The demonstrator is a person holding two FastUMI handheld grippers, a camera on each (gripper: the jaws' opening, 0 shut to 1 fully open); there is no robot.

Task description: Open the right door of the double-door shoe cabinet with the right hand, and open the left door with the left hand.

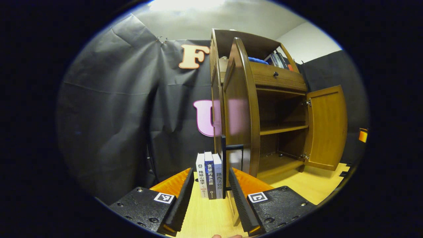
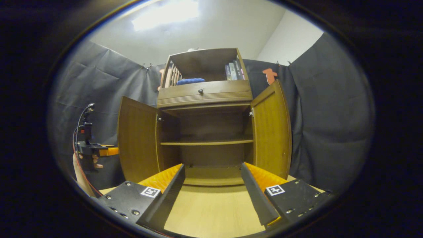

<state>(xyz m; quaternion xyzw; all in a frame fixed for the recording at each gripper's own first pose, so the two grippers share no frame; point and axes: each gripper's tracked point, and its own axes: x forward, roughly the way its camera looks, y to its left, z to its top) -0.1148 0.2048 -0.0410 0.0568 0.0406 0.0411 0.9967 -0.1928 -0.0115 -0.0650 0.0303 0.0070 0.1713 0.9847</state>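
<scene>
While peering straight into the shoe cabinet (image 2: 205, 99) from the right gripper view, can see both doors standing wide open. Got the left door (image 2: 137, 138) out at 9 o'clock of the opening and the right door (image 2: 272, 132) out at 3 o'clock, with a bare shelf (image 2: 206, 142) across the middle. Up at 12 o'clock, spotted a drawer (image 2: 205, 94) with a small knob. Above that, a blue cloth (image 2: 190, 80) and some upright books (image 2: 234, 71) in the top cubby. Down at 6 o'clock, found the right gripper (image 2: 212, 166) over the wooden table (image 2: 211, 211), fingers spread wide, gripping nothing, apart from either door.

Over in the left gripper view, same deal for the left gripper (image 1: 211, 172) at 6 o'clock: fingers released, clamped on nothing. Looks at the left door edge-on around 12 o'clock, with its black handle (image 1: 233, 147) just beside the fingertip at 1 o'clock. Can't tell if touching. Also three paperbacks (image 1: 209, 175) upright on the table, framed between the fingers, tight against the cabinet's side.

Back in the right gripper view, caught a hand (image 2: 94, 162) holding the left gripper way out at 9 o'clock, just outside the left door.
</scene>
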